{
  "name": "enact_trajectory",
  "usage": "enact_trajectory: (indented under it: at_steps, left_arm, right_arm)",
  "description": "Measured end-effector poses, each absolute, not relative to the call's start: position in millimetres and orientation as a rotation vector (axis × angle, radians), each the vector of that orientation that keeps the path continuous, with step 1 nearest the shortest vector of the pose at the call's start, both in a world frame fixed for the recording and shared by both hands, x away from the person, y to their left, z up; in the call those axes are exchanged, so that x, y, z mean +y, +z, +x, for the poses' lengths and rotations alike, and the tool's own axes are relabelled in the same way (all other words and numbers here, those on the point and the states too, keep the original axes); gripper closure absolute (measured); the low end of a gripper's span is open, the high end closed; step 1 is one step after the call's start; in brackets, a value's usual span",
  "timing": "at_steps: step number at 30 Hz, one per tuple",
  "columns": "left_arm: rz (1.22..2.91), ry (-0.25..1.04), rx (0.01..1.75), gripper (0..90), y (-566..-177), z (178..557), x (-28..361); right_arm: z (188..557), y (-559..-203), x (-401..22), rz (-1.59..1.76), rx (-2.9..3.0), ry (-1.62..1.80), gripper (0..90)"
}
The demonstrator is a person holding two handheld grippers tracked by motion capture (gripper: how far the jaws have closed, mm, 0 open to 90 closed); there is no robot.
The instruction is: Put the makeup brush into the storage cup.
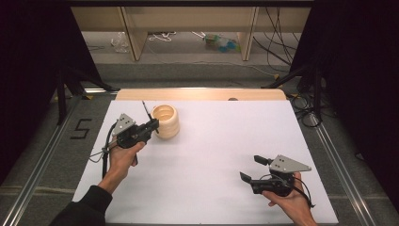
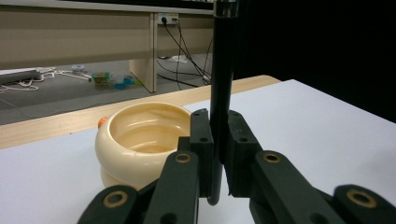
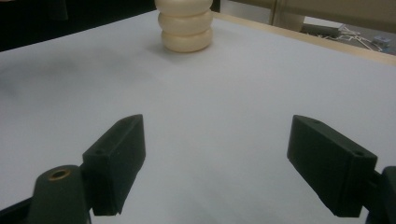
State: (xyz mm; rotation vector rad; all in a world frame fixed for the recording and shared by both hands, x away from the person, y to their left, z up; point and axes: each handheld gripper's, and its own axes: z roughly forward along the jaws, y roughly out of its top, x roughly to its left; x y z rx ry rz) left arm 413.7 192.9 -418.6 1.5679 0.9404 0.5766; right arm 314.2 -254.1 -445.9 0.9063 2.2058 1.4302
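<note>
Two black hand-held grippers, one dark sleeve

Left gripper [image 1: 151, 125] and right gripper [image 1: 250, 168]: grey three-cornered top plates, trailing black cables, brass-ringed pivots on blocky black jaws; black sleeve [image 1: 84, 207].

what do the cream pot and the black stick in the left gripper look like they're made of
Pot: likely glazed ceramic or glossy plastic; its smooth cream rings carry soft highlights, so I cannot tell which.
Stick: probably plastic or coated metal; it is straight, evenly black with a faint sheen and a shinier band near the top. The left gripper is shut on it.
</note>
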Motion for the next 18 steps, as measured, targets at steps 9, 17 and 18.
enact_trajectory:
  at_steps: [9, 17, 18]
  left_arm:
    - [1.559, 0.582, 0.967, 83.1, -413, 427, 196]
    - [1.548, 0.603, 0.982, 83.1, -403, 439, 197]
    - [1.548, 0.603, 0.987, 83.1, -402, 442, 197]
  right_arm:
    - [315, -448, -253, 0.885, 2.192, 1.456, 20.6]
    - [314, -447, -253, 0.904, 2.211, 1.445, 20.6]
    - [314, -447, -253, 0.905, 2.214, 1.44, 20.6]
